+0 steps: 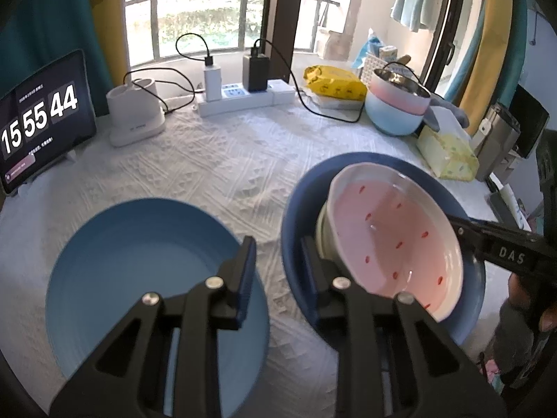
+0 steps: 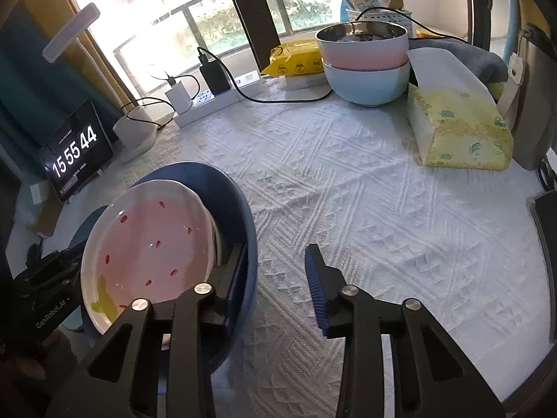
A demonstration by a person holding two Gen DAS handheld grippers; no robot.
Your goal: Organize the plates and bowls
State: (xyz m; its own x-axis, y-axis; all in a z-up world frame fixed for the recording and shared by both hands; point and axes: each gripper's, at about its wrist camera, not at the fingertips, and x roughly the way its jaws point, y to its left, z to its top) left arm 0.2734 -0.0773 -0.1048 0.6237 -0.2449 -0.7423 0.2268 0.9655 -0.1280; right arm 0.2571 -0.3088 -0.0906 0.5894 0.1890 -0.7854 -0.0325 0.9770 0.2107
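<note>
Left wrist view
- Left gripper: jaws standing apart, clamped on nothing; one finger hanging over the light blue plate, the other sitting at the 9 o'clock rim of the dark blue plate.
- Pink bowl: leaning steeply inside the dark blue plate, its red-flecked inside facing the camera, lower edge resting on the plate.
- Right gripper: reaching in from 3 o'clock; its tip is meeting the bowl's rim, but whether it is gripping cannot be told here.
- Stacked bowls: pink nested on pale blue, sitting at 1 o'clock near the tissue pack.
- Tablet clock: standing at 9 o'clock.

Right wrist view
- Right gripper: jaws showing wide apart, the left finger lying against the dark blue plate beside the pink bowl; nothing clamped.
- White tablecloth: lying bare from 12 to 3 o'clock.

Risk
- Tipping: the bowl appears to be balancing on edge with neither claw closed on it; a nudge could be sending it flopping flat or sliding out.
- Dragging: a finger pushing the plate rim might be shifting the plate across the cloth.
</note>
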